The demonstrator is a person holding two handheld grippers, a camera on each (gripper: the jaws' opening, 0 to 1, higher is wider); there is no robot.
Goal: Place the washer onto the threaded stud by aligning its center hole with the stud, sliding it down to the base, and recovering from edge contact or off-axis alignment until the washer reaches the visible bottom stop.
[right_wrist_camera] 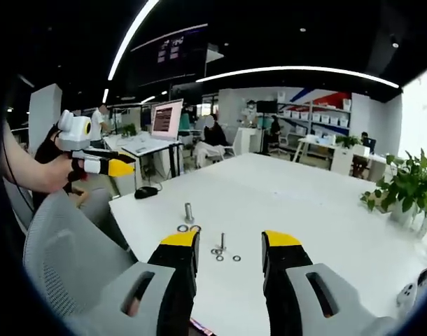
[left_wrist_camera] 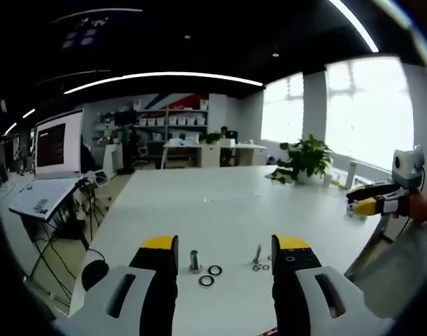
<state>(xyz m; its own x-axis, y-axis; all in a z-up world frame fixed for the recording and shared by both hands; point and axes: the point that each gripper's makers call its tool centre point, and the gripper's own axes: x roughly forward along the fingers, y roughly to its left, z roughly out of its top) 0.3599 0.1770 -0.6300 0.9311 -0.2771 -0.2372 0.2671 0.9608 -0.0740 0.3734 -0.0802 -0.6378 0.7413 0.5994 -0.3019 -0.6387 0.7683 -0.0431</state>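
Note:
A short thick threaded stud [left_wrist_camera: 194,260] [right_wrist_camera: 189,211] stands upright on the white table [left_wrist_camera: 220,203] [right_wrist_camera: 269,196]. Two dark ring washers [left_wrist_camera: 215,269] [right_wrist_camera: 195,227] lie flat beside its base. A thinner upright stud [left_wrist_camera: 257,253] [right_wrist_camera: 222,241] stands a little apart, with small washers [left_wrist_camera: 255,267] [right_wrist_camera: 220,258] around its foot. My left gripper [left_wrist_camera: 226,245] hangs open above and in front of these parts, holding nothing. My right gripper [right_wrist_camera: 229,241] is open as well, empty, over the same parts from the other side. Each gripper also shows in the other view, left [right_wrist_camera: 101,164] and right [left_wrist_camera: 371,203], held off the table edge.
A grey chair [right_wrist_camera: 66,245] stands at the table's near edge, and a black mouse [right_wrist_camera: 145,191] lies at the corner. A potted plant [left_wrist_camera: 308,157] [right_wrist_camera: 409,189] sits at the far end. A desk with a laptop [left_wrist_camera: 42,196] stands beside the table.

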